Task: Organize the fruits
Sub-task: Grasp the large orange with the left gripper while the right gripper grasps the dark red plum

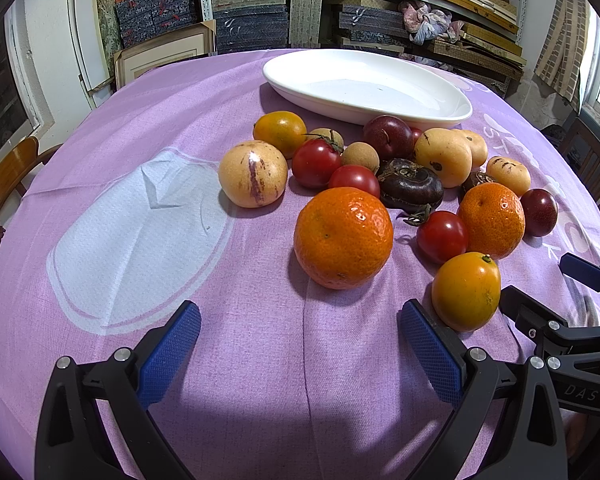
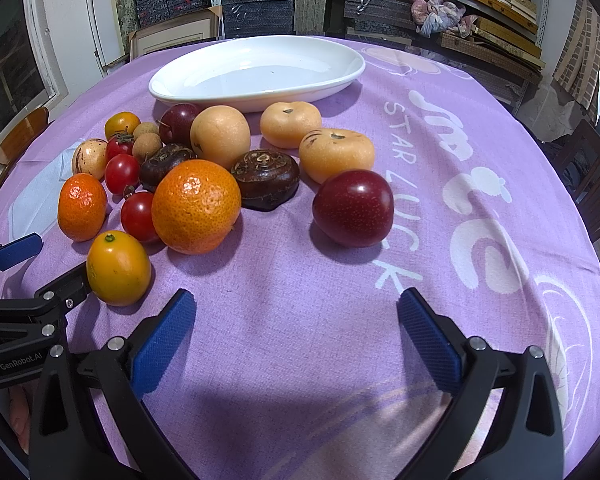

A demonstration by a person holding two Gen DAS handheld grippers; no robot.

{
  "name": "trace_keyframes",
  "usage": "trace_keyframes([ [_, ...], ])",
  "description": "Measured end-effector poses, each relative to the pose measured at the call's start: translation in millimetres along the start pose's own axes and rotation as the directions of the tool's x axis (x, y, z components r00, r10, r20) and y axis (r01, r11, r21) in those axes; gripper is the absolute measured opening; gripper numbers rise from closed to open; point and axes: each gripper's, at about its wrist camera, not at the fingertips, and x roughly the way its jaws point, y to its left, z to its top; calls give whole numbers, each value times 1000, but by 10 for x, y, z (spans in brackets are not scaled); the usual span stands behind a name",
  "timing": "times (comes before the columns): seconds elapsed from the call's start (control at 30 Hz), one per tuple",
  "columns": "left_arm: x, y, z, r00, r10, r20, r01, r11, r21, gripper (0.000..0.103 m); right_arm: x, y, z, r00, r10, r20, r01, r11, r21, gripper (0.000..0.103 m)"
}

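1. Shelves stacked with boxes fill the wall behind a round surface draped in purple cloth, all of it ahead of both tools.
2. Farthest ahead lies the white oval dish, empty, so no fruit has been sorted yet.
3. Between dish and tools sits the fruit cluster; the big orange is nearest ahead of the left hand-held gripper, whose jaws stand wide and hold nothing.
4. The dark red plum sits alone just ahead of the right hand-held gripper, likewise spread and empty.
5. A likely good start: straddle the plum squarely, close gently since it looks smooth and may roll.
6. The small yellow-orange fruit lies beside the left tool's outer finger; avoid nudging it.
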Motion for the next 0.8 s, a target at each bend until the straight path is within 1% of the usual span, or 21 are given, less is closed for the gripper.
trace_keyframes([
  [0.13, -6, 1, -5, 1000, -6, 0, 6, 1000, 12, 100, 1, 2, -1, 1000, 3, 1, -3, 1000, -5, 99],
  [0.2, -11, 10, 0, 1000, -14, -8, 14, 1000, 27, 100, 1, 6, 1, 1000, 5, 3, -5, 1000, -25, 99],
  [0.27, -19, 55, -11, 1000, -20, -2, 20, 999, 35, 100, -47, -17, 12, 1000, -9, 13, 10, 999, -45, 99],
  [0.33, -46, 116, 39, 999, -3, 34, 2, 1000, 25, 100, -111, -62, 46, 998, -19, 55, 23, 998, -56, 99],
  [0.4, -63, 182, 93, 999, -1, 54, 0, 1000, 25, 100, -211, -78, 26, 993, -18, 121, 25, 998, -58, 99],
  [0.47, -68, 254, 112, 997, -50, 60, 49, 999, 6, 100, -258, -104, 26, 989, -1, 150, 11, 998, -65, 99],
  [0.57, -79, 352, 122, 990, -120, 79, 122, 992, -18, 100, -258, -89, 43, 989, 11, 147, 1, 997, -81, 99],
  [0.6, -83, 369, 125, 989, -126, 82, 129, 991, -26, 100, -264, -83, 38, 989, 10, 149, 3, 996, -87, 99],
  [0.67, -78, 357, 139, 989, -121, 81, 123, 992, -23, 100, -260, -94, 48, 988, 6, 153, 8, 996, -87, 99],
  [0.77, -42, 230, 197, 995, -76, 70, 73, 996, 53, 99, -290, -124, 44, 986, 13, 166, 1, 997, -79, 99],
  [0.8, -31, 184, 219, 995, -72, 64, 67, 994, 81, 96, -299, -133, 45, 985, 13, 170, 0, 997, -76, 99],
])
